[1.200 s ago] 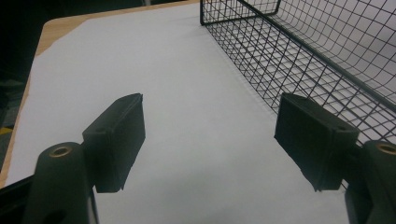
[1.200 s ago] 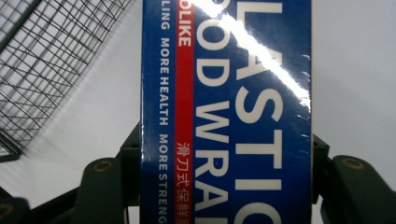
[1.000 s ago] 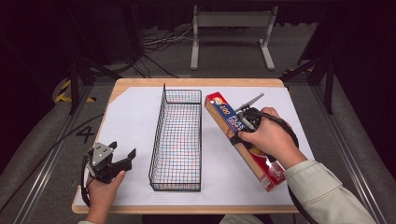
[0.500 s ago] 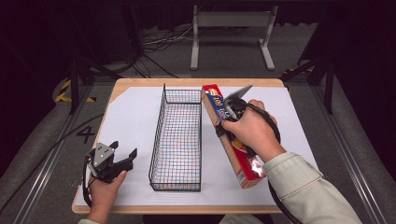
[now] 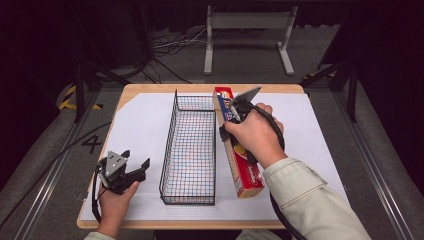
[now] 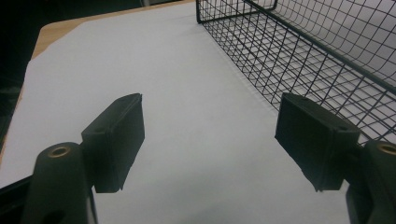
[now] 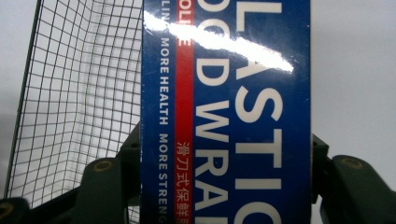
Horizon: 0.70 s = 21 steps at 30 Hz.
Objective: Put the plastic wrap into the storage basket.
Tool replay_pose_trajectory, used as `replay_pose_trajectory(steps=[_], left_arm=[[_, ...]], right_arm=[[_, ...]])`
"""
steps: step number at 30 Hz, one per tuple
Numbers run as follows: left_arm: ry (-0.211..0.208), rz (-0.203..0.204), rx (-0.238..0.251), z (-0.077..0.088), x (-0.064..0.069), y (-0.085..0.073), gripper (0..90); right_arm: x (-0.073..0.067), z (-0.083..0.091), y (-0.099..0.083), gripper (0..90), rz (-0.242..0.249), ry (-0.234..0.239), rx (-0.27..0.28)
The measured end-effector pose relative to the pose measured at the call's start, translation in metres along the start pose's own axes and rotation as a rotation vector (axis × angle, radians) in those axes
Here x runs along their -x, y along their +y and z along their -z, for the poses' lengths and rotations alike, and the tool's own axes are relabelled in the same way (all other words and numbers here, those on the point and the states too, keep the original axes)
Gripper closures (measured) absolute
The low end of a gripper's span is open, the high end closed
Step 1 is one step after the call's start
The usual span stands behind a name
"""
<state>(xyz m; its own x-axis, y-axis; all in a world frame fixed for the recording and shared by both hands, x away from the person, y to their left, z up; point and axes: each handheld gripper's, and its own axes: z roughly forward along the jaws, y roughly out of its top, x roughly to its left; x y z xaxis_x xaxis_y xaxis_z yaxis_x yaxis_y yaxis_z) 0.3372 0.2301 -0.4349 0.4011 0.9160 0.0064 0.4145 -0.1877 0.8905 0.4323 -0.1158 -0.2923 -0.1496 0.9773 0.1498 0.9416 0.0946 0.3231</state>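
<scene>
Blue-and-red, the long cardboard box of plastic wrap (image 5: 237, 150) now lies almost parallel to the black wire basket (image 5: 191, 150), its left edge just beside the basket's right wall; a second ago it sat angled away, its far end pointing toward the middle of the bench (image 5: 320, 145) and its near end swung out to the right. The right gripper (image 5: 234, 111) has turned it and drawn it leftward, and its jaws are clamped across the box's width near the far end: in the right gripper view the box's blue face (image 7: 226, 112) sits between the two jaws, with the basket mesh (image 7: 79, 93) close on the left. The box seems slightly raised at its far end, though I cannot tell whether it has fully left the white sheet.

Lined up like this, the box matches the basket's long axis, so what looks to remain is a lift over the wall and a lowering inside.

Meanwhile the left gripper (image 5: 131, 172) has stayed at the near left corner of the bench, its jaws spread wide and empty above the white sheet (image 6: 187, 93).
</scene>
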Motion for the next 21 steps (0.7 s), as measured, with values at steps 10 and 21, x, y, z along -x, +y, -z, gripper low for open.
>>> replay_pose_trajectory(steps=[10,21], left_arm=[[0.001,0.006,0.004,-0.004,0.001,0.001,24.3],[0.004,0.020,0.003,-0.010,-0.001,0.002,24.3]], right_arm=[[-0.013,-0.008,0.003,40.4,-0.081,-0.004,0.003],[-0.036,-0.018,0.009,40.4,-0.120,0.005,0.025]])
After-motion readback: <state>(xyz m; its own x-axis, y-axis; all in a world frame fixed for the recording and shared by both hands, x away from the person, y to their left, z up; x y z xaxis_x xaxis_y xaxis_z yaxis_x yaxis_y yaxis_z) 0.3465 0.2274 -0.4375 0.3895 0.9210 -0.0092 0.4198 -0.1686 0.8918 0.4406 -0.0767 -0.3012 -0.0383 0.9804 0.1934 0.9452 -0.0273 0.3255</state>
